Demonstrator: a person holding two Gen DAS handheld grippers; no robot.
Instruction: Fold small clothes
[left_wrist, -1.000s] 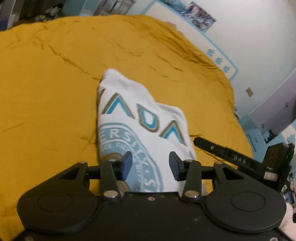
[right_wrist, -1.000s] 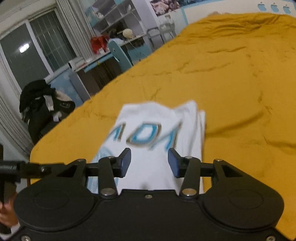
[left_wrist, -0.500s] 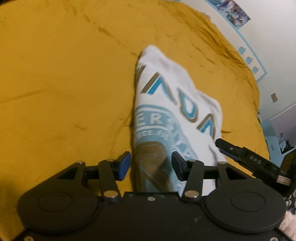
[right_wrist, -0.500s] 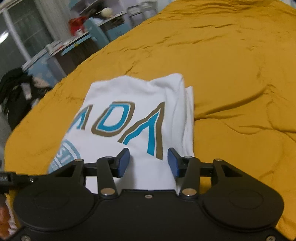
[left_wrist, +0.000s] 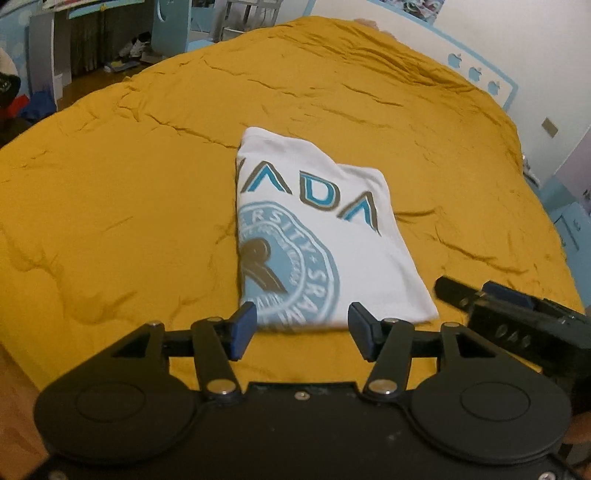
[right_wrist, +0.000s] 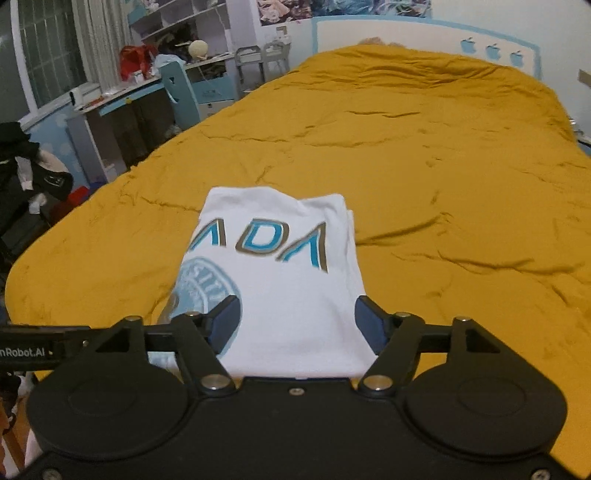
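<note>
a bedroom: mustard bedspread (right_wrist: 424, 155), cluttered desk (right_wrist: 122, 99), shelves (right_wrist: 177, 18)

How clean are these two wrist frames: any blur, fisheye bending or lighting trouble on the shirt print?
Left wrist view: the folded white shirt is sharp at the lettering, but its near hem smears; the yellow bedspread bows under fisheye; the right gripper at the edge is blurred. Right wrist view: the print is slightly soft, light dim and warm, no glare, corners dark.

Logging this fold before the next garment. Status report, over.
Left gripper and right gripper: jaws just opened, both empty. White shirt lies folded on the yellow bedspread, print up. Nothing in the way.
</note>
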